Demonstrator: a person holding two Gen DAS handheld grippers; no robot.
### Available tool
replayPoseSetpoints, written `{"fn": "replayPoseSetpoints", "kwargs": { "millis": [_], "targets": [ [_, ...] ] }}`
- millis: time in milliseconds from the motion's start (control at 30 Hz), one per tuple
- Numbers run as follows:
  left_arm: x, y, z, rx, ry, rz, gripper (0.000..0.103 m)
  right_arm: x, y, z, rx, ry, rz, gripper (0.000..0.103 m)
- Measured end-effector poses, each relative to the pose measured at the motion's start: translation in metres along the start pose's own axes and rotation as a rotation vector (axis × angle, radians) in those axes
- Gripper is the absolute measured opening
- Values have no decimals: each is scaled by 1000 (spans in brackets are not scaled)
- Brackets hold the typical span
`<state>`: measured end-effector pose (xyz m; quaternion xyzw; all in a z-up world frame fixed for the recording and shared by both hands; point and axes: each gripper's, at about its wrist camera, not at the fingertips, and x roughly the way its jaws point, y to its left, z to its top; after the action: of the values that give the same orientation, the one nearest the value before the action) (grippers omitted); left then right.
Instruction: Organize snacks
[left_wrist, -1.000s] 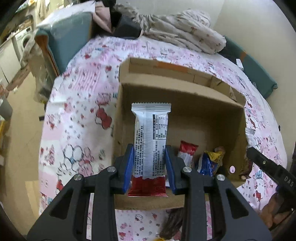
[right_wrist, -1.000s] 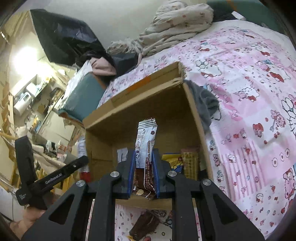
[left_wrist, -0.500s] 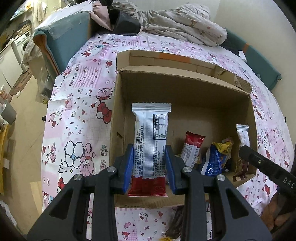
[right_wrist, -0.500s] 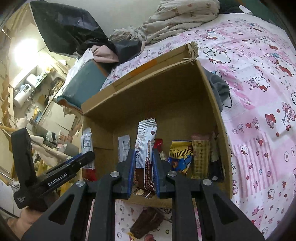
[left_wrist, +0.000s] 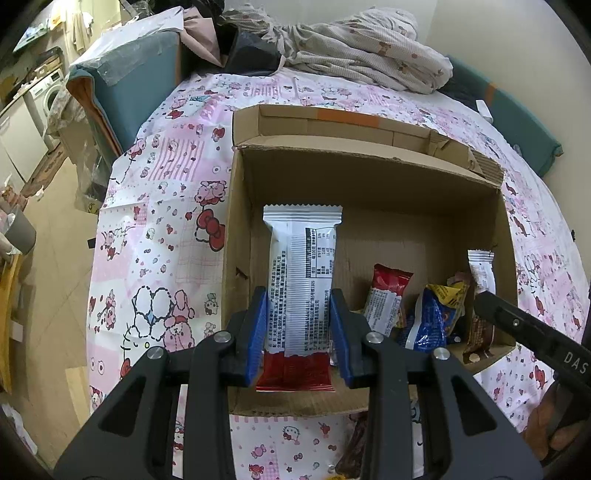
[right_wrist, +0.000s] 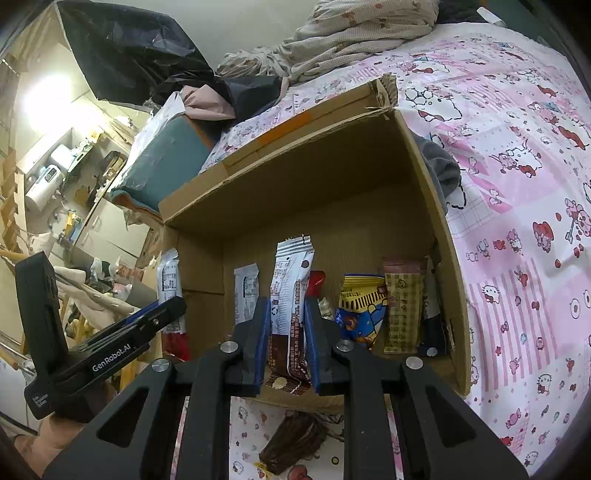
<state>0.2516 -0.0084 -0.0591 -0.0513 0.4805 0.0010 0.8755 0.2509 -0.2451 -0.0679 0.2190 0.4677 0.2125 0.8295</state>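
Left wrist: crinkly white-and-red wrapper (left_wrist: 301, 280), corrugated box (left_wrist: 369, 173).

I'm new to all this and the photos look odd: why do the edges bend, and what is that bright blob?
Left wrist view: the fisheye lens bows the bed's edges and leaves dark corners; the white-and-red snack bar in the fingers is sharp, its print readable. Right wrist view: the cardboard box walls curve the same way, and the room light at upper left is blown out to white.
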Motion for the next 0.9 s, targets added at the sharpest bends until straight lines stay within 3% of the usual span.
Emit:
{"fn": "replayPoseSetpoints", "kwargs": {
  "millis": [200, 233, 300, 333, 367, 433, 900],
  "targets": [
    [-2, -1, 1, 3, -6, -10, 29, -1, 3, 1, -6, -15, 14, 23],
    [-3, -2, 1, 5, -9, -11, 34, -1, 3, 2, -3, -15, 16, 23],
    [-6, -2, 2, 3, -12, -3, 57, -3, 2, 3, 0, -22, 12, 25],
    [-7, -3, 3, 1, -18, 3, 77, -5, 1, 4, 4, -30, 7, 35],
    [-10, -2, 3, -4, -31, 10, 88, -7, 0, 4, 13, -37, 7, 65],
    [-14, -1, 3, -13, -52, 11, 91, -14, -2, 4, 36, -80, 3, 89],
    [-36, 1, -2, 9, -83, 10, 91, -38, 0, -1, 40, -111, -3, 89]
  ]
}}
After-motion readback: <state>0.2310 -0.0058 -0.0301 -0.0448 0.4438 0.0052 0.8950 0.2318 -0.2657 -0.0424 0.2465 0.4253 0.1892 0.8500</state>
